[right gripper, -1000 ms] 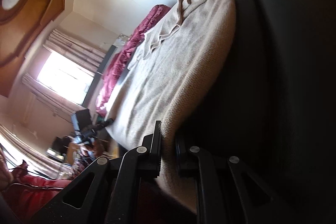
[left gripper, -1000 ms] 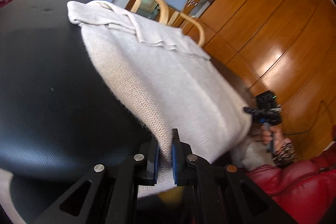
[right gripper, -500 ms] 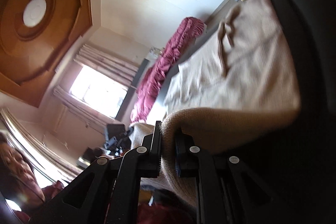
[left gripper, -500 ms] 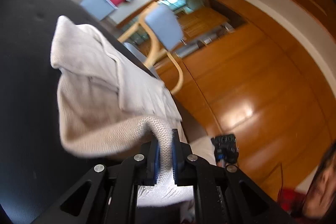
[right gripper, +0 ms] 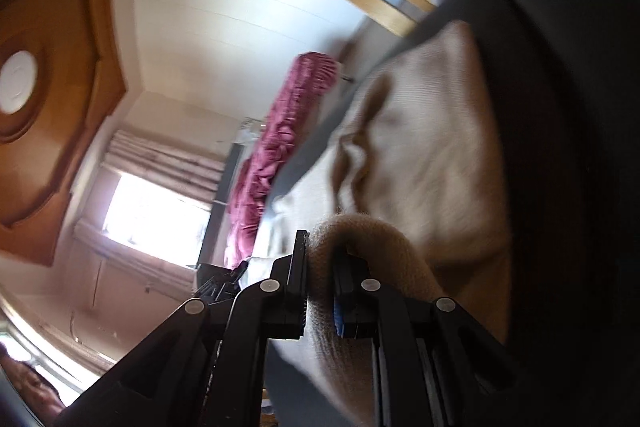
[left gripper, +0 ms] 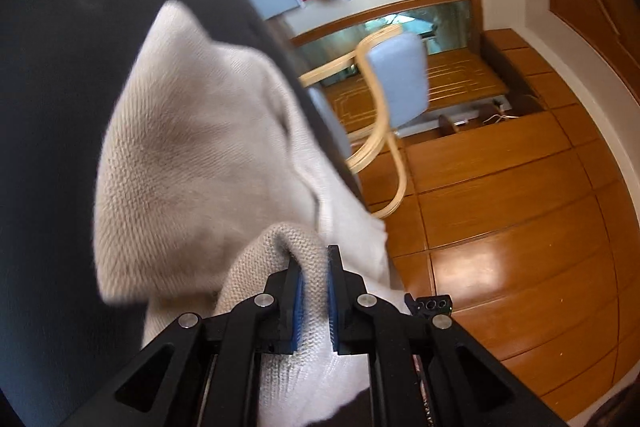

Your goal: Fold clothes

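a: where is the garment right now?

b: a cream knit sweater (left gripper: 192, 147) lies on a dark upholstered surface (left gripper: 60, 87), partly doubled over itself. its near edge is lifted off the surface, and the rest rests flat further away, close to the surface's far edge.

a: and the two tools?

b: the left gripper (left gripper: 314, 287) is clenched on a bunched fold of the near edge, knit pressed between its blue pads. the right gripper (right gripper: 320, 283) is likewise clamped on a thick roll of the same edge. from the left wrist view, the other tool's tip (left gripper: 432, 305) shows just beside the fabric.

a: how will it handle?

b: my guess is soft, floppy and fairly light, with a loose knit that stretches and sags between the two holds. it is not fragile, but likely to slump or slide out of line. holding it at the two corners of the edge, as now, seems best for keeping the fold straight.

a: anything else nearby?

b: a wooden armchair with blue cushions (left gripper: 392, 83) and a glossy wooden floor (left gripper: 520, 247).
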Demonstrator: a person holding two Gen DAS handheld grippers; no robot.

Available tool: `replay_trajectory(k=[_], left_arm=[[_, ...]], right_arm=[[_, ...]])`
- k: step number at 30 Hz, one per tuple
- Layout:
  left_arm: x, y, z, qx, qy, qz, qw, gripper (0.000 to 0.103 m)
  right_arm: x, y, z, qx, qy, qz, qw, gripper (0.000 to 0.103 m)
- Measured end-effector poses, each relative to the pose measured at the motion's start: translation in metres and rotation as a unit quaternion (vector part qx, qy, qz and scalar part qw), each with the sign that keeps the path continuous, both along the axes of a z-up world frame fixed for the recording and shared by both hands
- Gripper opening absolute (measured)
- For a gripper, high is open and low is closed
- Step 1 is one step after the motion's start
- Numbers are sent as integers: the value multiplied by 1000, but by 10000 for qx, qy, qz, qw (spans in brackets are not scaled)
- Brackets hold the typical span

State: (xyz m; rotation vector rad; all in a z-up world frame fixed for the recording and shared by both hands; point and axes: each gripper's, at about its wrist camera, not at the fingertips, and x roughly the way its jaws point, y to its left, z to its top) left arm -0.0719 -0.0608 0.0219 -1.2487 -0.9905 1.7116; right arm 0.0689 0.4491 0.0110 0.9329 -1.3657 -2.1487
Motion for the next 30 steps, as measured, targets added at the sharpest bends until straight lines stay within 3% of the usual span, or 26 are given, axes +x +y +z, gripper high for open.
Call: replay_trajectory(k=[2, 5, 10, 16, 21, 23, 24, 25, 27, 30], left_arm=[[-4, 5, -10, 18, -138, -91, 9999, 9], [-3, 6, -16, 259, -279, -221, 9990, 17], [14, -1, -15, 307, -411, -424, 9978, 20], [40, -10, 3, 176, -117, -683, 9974, 20], [48, -7, -5, -176, -229, -709, 9971, 20], [53, -6, -1, -274, -115, -746, 9968, 20], [54, -4, 2, -319, -62, -791, 9963, 20], [53, -2, 4, -343, -43, -803, 9962, 19], [52, -3, 9, -313, -59, -759, 9966, 10], [45, -5, 19, -46, -31, -660, 9978, 7]], right_arm=[[-7, 0, -8, 20, -126, 38, 9999, 12], [-6, 3, -13, -46, -203, 34, 9998, 13], [2, 1, -7, 145, -145, 213, 9996, 39], [16, -24, 2, 783, 8, 617, 9950, 41], [13, -46, -3, 1227, -50, 814, 9891, 41], [15, -55, -2, 1550, -13, 892, 9839, 41], [16, -59, -1, 1689, -8, 928, 9812, 32], [15, -63, 0, 1776, -18, 1002, 9790, 14], [11, -68, 1, 1904, -38, 1088, 9756, 11], [5, -67, 8, 1670, 77, 1100, 9798, 9]])
